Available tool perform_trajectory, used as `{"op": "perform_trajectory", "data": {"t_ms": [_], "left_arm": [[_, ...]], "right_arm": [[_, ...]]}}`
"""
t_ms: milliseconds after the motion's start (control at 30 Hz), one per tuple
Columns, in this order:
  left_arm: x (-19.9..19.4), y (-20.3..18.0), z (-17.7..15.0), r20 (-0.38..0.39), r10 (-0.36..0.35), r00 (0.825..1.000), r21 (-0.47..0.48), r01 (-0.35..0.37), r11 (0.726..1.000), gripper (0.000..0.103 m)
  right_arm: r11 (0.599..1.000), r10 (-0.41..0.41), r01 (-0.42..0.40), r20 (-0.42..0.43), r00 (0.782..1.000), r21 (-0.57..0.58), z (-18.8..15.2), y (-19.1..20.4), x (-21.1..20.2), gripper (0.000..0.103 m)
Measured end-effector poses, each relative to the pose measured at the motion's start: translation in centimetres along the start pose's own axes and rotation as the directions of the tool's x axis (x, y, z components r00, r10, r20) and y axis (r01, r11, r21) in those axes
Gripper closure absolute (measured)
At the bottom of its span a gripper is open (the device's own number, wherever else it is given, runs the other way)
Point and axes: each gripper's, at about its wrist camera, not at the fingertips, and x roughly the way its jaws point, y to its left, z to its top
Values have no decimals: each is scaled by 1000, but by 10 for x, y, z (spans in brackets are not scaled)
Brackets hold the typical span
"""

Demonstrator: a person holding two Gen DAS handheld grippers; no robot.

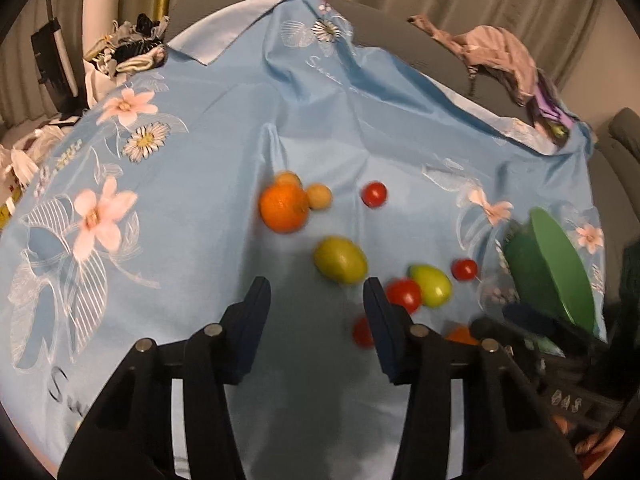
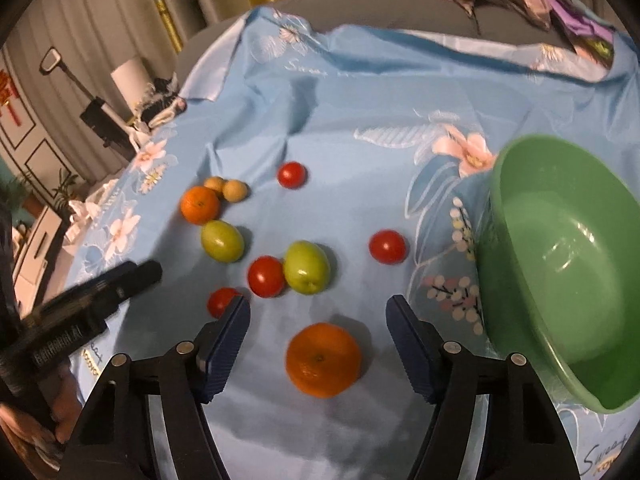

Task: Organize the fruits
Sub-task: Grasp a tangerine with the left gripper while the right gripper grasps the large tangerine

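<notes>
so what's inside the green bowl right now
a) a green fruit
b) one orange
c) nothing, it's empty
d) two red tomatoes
c: in the right wrist view the green bowl shows only its bare inner wall, while the oranges, tomatoes and green fruits all lie out on the blue cloth, like the near orange between the right gripper's open jaws.

From my left wrist view, a small red tomato (image 1: 362, 332) is half hidden behind the right finger, and the round orange fruit (image 1: 460, 335) beyond it shows only a sliver. The tilted green plastic bowl (image 1: 560, 276) is blurred there. In my right wrist view, another small red tomato (image 2: 221, 301) is partly covered by the left finger
</notes>
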Motion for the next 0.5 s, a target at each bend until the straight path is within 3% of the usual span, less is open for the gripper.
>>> {"op": "perform_trajectory", "data": {"t_ms": [167, 233, 500], "left_arm": [[21, 1, 32, -35, 12, 999, -12, -13, 1000, 56], [34, -1, 41, -52, 63, 997, 7, -62, 998, 56], [73, 4, 47, -118, 132, 984, 32, -129, 991, 55]], "right_arm": [[999, 35, -34, -34, 999, 43, 0, -12, 3, 31], [999, 23, -20, -64, 998, 47, -2, -14, 8, 31], [1000, 13, -12, -128, 992, 14, -8, -12, 21, 31]]}}
